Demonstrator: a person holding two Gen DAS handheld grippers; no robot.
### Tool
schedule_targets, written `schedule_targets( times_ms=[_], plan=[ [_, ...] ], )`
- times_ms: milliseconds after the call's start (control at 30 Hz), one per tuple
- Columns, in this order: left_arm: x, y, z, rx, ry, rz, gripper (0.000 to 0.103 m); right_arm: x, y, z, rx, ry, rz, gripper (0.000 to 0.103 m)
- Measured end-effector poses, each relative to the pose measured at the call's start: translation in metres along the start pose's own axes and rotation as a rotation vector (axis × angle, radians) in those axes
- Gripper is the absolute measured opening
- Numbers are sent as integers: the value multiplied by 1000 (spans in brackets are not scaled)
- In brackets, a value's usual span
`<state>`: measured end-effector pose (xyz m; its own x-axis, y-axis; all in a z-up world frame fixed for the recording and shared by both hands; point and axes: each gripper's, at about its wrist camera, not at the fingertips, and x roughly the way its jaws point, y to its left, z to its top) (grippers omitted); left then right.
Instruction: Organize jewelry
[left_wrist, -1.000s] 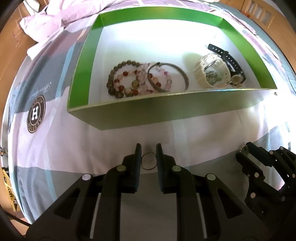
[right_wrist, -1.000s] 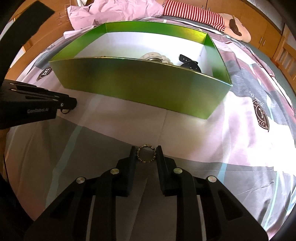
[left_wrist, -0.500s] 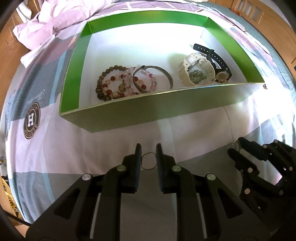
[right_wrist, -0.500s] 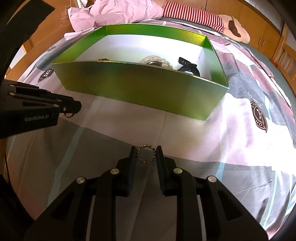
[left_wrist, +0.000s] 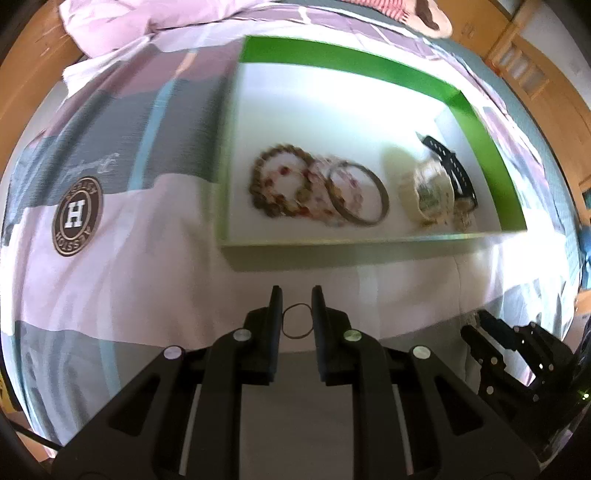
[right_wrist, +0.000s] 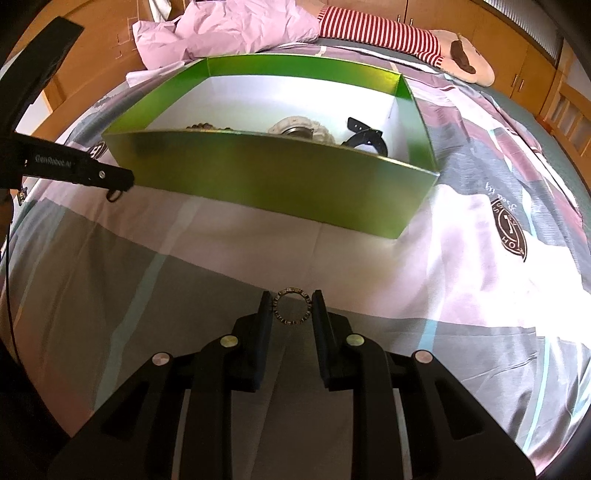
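Note:
A green box with a white floor lies on the bed. In it are beaded bracelets, a metal bangle, a cream watch and a black watch. My left gripper is shut on a thin plain ring and holds it above the bedspread, short of the box's near wall. My right gripper is shut on a patterned ring, held above the bedspread in front of the box. The left gripper also shows in the right wrist view.
The patterned bedspread surrounds the box. A crumpled pink sheet and a striped plush toy lie behind it. The right gripper shows at the lower right of the left wrist view. Wooden furniture stands beyond the bed.
My left gripper has risen and swung left with its ring, looking more steeply down into the box. My right gripper has risen slightly with its ring.

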<state>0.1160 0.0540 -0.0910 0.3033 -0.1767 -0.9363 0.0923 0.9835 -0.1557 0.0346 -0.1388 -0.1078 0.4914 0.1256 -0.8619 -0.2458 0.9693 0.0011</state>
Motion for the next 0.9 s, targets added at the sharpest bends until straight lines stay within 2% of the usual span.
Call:
schedule_targets(
  times_ms=[133, 533, 900],
  plan=[
    [-1, -3, 0, 11, -9, 21, 16, 4, 5, -2, -15, 13, 2, 23],
    [16, -47, -17, 163, 12, 77, 16, 9, 15, 2, -37, 17, 13, 23],
    [25, -55, -22, 203, 32, 99, 16, 11, 14, -2, -34, 27, 6, 23]
  ],
)
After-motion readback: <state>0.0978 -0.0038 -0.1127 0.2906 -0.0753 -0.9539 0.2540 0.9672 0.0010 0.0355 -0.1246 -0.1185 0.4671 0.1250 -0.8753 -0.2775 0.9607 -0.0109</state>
